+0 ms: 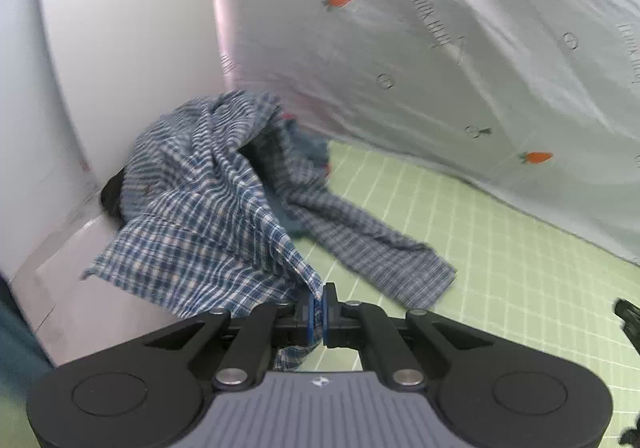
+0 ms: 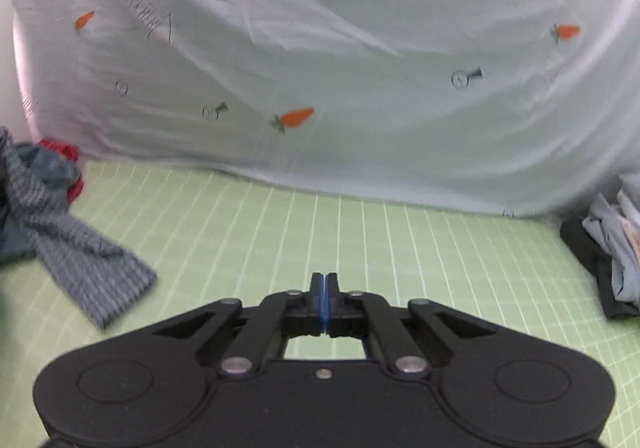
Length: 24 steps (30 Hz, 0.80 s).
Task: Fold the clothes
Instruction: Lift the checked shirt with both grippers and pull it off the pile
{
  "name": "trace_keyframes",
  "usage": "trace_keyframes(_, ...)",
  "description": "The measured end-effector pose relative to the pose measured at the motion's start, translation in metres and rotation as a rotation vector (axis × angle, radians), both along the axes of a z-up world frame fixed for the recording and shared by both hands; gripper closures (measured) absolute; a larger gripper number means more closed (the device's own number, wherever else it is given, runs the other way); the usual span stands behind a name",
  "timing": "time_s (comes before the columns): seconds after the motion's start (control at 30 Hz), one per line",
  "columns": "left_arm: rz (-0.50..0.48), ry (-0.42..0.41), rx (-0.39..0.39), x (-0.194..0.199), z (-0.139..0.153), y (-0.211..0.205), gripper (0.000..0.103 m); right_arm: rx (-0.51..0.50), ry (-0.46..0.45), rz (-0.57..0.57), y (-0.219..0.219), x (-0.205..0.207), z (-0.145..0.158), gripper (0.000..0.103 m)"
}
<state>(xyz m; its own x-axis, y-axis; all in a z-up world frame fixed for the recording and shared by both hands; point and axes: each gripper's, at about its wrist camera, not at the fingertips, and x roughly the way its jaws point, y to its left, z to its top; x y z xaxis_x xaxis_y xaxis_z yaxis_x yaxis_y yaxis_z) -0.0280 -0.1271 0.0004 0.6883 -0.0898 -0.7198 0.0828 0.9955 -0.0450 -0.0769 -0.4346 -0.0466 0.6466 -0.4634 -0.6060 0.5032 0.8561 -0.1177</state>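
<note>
At the near edge of the green gridded mat (image 1: 460, 248), we see the left gripper (image 1: 319, 298) closed tight on a fold of the blue plaid shirt (image 1: 192, 200), whose bulk is heaped at the far left against the white wall (image 1: 100, 48), on top of other garments. One plaid sleeve (image 2: 84, 260) trails rightward across the mat. We see the right gripper (image 2: 325, 286) fully closed on nothing, its blue pads pressed together above bare mat, well apart from the shirt. Behind the mat hangs a pale carrot-print sheet (image 2: 320, 68); a small pile of dark and light-blue clothes (image 2: 608, 244) sits at the far right. We judge the step in hand to be drawing the shirt out of the heap so it can be spread flat. To do this well, we would open the right gripper and take a second hold on the shirt's edge, apart from the left one, so the cloth spreads between the two. We would also lift enough to free the garments beneath, lest they be dragged along.
</note>
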Motion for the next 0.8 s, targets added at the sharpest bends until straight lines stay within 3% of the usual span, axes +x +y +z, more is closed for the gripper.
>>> trace_keyframes(0.17,0.096,-0.004,-0.040,0.004,0.009,0.021,0.100,0.068,0.043,0.080,0.010,-0.020,-0.019,0.101)
trace_keyframes(0.3,0.114,-0.012,-0.061,0.021,0.013,0.035,0.100,0.100,0.070,0.149,0.037,-0.003,-0.029,0.098)
trace_keyframes(0.53,0.113,0.001,-0.101,0.071,0.003,0.072,0.099,0.094,0.078,0.219,0.088,0.062,-0.028,0.087)
trace_keyframes(0.8,0.238,0.057,-0.117,0.143,-0.025,0.162,0.099,0.054,0.140,0.295,0.152,0.164,-0.041,0.076)
